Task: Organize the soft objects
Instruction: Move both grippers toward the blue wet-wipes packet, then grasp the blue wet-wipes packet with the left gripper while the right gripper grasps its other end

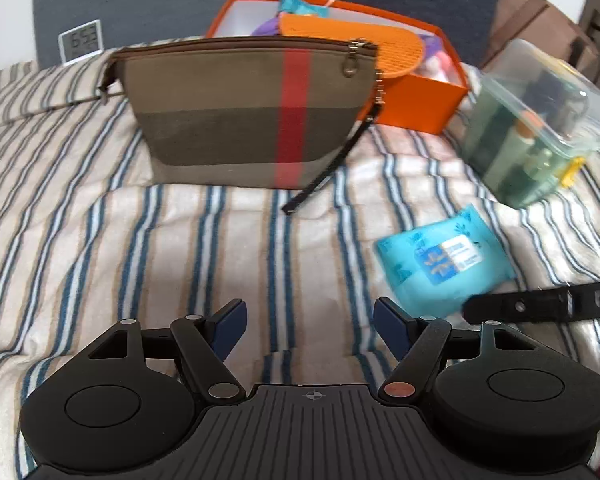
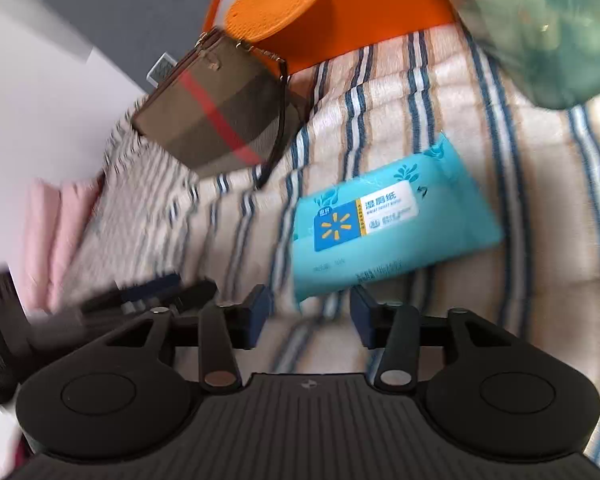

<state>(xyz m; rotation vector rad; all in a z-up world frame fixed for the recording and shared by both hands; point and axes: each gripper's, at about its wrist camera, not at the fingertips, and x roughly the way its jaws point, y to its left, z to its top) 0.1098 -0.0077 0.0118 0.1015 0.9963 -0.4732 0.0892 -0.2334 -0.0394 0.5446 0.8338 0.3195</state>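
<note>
1. My left gripper (image 1: 309, 330) hangs spread, nothing between its pads.
2. My right gripper (image 2: 307, 314) is parted, ungripping; the blue wipes pack (image 2: 388, 220) lies just ahead of its fingertips.
3. The striped pouch (image 1: 244, 112) stands farther ahead.

Both tools are matte black: a ribbed central housing with a small crosshair mark, round discs either side, and linkage arms pinned with silver and copper-toned rivets. The left gripper (image 1: 310, 330) and right gripper (image 2: 308, 314) carry dark blue fingers (image 1: 392, 330).
</note>
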